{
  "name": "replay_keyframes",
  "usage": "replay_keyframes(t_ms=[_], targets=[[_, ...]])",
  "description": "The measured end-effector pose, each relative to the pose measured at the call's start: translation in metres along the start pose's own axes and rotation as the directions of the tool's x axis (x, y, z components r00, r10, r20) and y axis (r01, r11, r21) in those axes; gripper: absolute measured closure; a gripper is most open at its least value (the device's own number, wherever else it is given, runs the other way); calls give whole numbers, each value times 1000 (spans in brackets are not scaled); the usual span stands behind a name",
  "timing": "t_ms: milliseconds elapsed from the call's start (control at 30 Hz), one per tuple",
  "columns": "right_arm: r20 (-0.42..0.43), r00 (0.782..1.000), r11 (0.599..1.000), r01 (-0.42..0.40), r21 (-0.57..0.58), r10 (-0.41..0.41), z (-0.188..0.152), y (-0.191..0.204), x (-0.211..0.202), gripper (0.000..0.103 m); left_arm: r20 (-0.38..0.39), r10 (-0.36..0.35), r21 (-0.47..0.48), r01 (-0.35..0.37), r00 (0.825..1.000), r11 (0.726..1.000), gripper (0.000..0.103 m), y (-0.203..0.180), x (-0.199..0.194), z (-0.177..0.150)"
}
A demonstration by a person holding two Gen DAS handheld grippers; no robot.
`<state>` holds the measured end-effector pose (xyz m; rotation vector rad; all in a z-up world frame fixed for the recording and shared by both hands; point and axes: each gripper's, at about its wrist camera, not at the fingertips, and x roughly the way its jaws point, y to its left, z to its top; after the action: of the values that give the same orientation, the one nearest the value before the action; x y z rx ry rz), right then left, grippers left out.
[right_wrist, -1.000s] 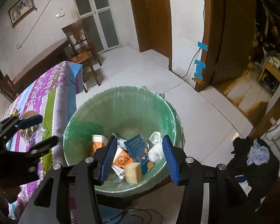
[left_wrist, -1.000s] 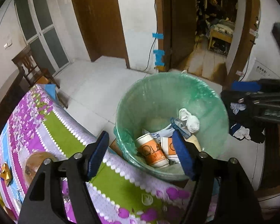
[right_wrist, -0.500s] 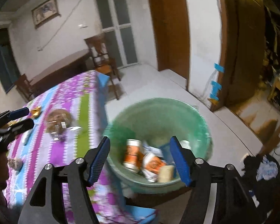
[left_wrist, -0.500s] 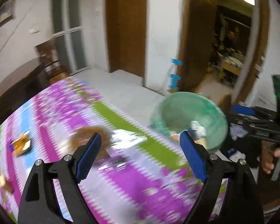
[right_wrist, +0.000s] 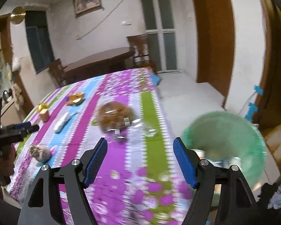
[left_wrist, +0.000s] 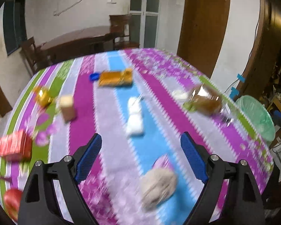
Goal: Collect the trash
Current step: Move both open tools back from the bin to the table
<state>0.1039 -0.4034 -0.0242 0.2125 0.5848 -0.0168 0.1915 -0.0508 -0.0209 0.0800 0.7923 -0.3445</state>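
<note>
Trash scattered on table (left_wrist: pixel 110 116): crumpled grey wad (left_wrist: pixel 158 184) nearest, white tissue (left_wrist: pixel 134 118) beyond, orange wrapper (left_wrist: pixel 115 78) far, brown item in clear wrap (left_wrist: pixel 206 100) near bin side. Green-lined bin (right_wrist: pixel 226 142) beside table edge, some trash visible inside. Left tongs (left_wrist: pixel 141 160) spread, empty. Right tongs (right_wrist: pixel 140 161) empty, jaws opening. Step, as judged: reach for next piece. Next move: left tongs descend around grey wad, then pinch.

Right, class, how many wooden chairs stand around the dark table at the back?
2. The right chair stands at one end of the dark table, the left chair at the other. More may be hidden.
</note>
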Motion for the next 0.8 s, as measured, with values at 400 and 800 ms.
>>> replay_keyframes(t_ms=[400, 800], targets=[[-144, 975, 980, -183, -77, 170, -20, 96, 56, 30, 54, -22, 4, 22, 998, 1000, 20, 36, -49, -50], [-260, 919, 927, -343, -151, 298, -38, 176, 72, 30, 122, 12, -77, -3, 992, 997, 17, 80, -81, -55]])
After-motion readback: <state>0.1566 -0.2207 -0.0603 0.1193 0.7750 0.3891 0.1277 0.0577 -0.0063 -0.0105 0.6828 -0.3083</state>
